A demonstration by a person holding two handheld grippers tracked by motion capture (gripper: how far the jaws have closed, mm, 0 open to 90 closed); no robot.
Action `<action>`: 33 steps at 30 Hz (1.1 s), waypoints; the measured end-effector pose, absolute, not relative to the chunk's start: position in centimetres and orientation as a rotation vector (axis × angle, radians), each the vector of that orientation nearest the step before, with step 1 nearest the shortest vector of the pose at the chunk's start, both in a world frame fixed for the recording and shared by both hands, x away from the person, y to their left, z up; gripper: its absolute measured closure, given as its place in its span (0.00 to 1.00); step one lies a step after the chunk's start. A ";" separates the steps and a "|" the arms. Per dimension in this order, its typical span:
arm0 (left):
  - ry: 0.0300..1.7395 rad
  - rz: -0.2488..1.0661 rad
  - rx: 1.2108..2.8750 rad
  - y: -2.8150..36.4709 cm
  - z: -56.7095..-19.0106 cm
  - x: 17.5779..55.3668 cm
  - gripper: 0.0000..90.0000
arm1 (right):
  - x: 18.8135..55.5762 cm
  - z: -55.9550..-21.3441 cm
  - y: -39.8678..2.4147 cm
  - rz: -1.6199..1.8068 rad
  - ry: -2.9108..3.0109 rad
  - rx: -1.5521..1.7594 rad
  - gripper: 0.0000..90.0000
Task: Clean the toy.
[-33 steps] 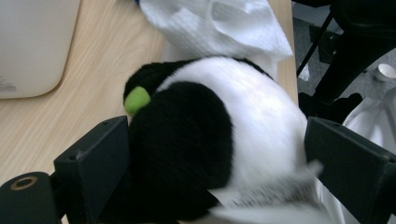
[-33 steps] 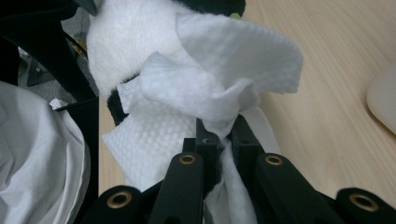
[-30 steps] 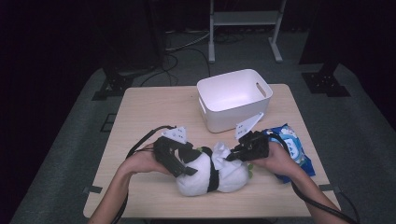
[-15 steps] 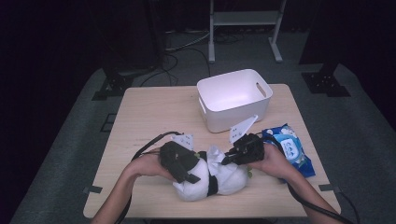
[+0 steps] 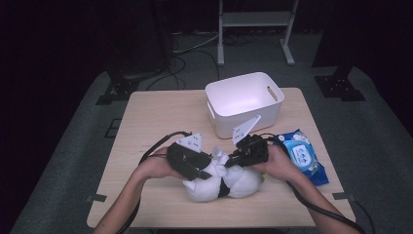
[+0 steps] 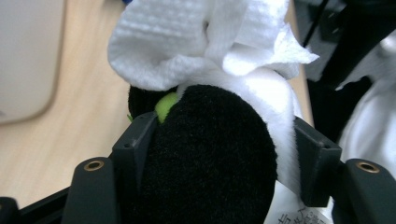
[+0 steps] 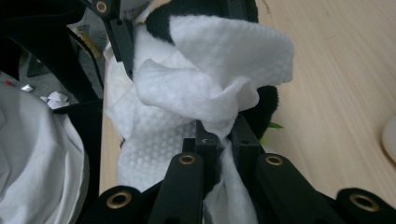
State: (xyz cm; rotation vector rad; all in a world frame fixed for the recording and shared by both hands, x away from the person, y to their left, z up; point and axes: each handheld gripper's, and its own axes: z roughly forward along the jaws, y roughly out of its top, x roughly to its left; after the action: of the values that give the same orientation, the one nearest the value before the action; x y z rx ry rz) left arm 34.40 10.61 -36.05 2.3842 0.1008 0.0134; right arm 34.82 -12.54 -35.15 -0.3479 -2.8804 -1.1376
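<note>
Wiping step — right gripper (image 7: pixel 217 140) jaws pinch the wet wipe (image 7: pixel 210 93), left gripper (image 6: pixel 219 154) jaws just closed onto the plush panda (image 6: pixel 210 163); next, rub gently.

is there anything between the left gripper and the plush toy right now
Nothing visible does. The left gripper has just been closing, and its jaws now flank the plush toy on both sides. The white wipe lies draped over the toy beyond them.
</note>
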 end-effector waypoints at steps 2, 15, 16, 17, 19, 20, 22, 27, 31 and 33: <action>0.078 0.066 2.398 10.2 -35.9 34.5 0.39 | 35.0 -35.0 -12.6 -1.148 -2.889 -0.356 0.93; 0.067 0.122 2.405 10.2 -36.1 35.3 0.38 | 36.2 -35.1 -13.4 -1.115 -2.939 -0.418 0.93; 0.071 0.116 2.399 10.2 -36.1 35.2 0.38 | 36.2 -35.1 -13.8 -1.123 -2.925 -0.431 0.94; 0.080 0.111 2.392 10.2 -36.2 35.1 0.37 | 36.1 -35.0 -14.2 -1.124 -2.924 -0.434 0.94; 0.077 0.108 2.392 10.2 -36.2 35.1 0.37 | 35.9 -34.6 -14.9 -1.129 -2.932 -0.451 0.94; 0.078 0.107 2.390 10.2 -36.2 35.0 0.37 | 35.8 -34.3 -15.3 -1.132 -2.935 -0.447 0.93; 0.078 0.103 2.389 10.3 -36.2 34.9 0.36 | 35.7 -34.0 -16.0 -1.123 -2.940 -0.454 0.93; 0.099 0.065 2.377 10.5 -36.3 35.0 0.32 | 35.8 -34.0 -18.0 -1.122 -2.938 -0.526 0.93; 0.105 0.028 2.385 10.4 -36.1 35.0 0.29 | 35.5 -35.2 -18.0 -1.121 -2.895 -0.520 0.94; 0.117 0.004 2.383 10.5 -36.0 35.0 0.28 | 35.4 -35.4 -18.0 -1.124 -2.890 -0.508 0.94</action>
State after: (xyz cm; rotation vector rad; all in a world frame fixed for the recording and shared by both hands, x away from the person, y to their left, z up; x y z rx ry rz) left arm 34.99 10.48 -35.96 2.3831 0.1169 0.0041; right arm 35.42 -18.02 -35.35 -0.5080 -2.8896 -1.1242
